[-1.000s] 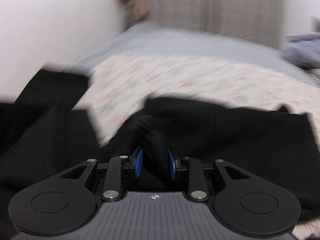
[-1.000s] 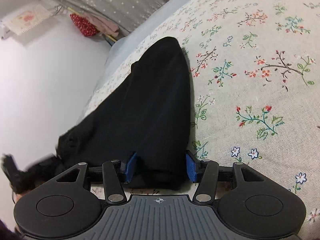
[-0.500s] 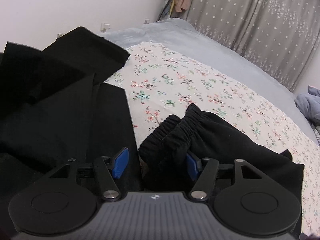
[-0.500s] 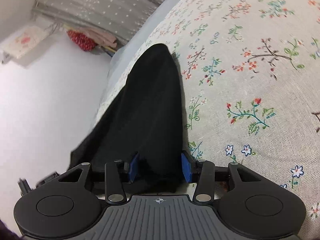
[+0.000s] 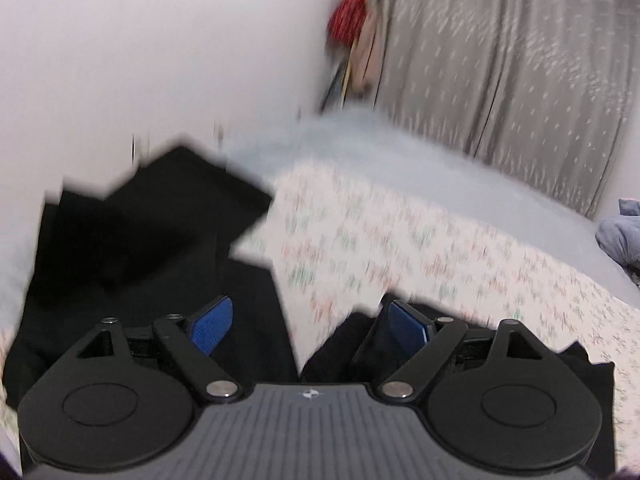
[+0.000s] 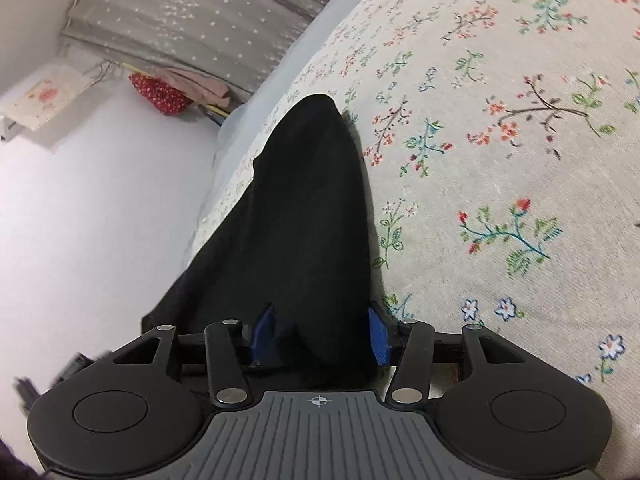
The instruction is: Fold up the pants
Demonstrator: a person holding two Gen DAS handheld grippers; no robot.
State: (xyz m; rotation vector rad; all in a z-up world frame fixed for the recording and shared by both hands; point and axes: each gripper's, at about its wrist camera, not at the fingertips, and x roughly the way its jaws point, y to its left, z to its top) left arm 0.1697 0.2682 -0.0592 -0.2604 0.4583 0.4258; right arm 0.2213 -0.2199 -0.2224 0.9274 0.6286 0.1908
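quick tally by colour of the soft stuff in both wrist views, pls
Black: 1, the pants, bunched between the right gripper's fingers.
Floral print: 1, the bedspread.
Pale blue-grey: 2, the sheet and a crumpled cloth at the right edge.
Grey dotted: 1, the curtain.
Red: 1, a hanging item, kind unclear.
Total: 6

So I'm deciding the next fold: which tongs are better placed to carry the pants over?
Right. The right tongs are shut on the black pants; the left tongs have just been opening and grip nothing.
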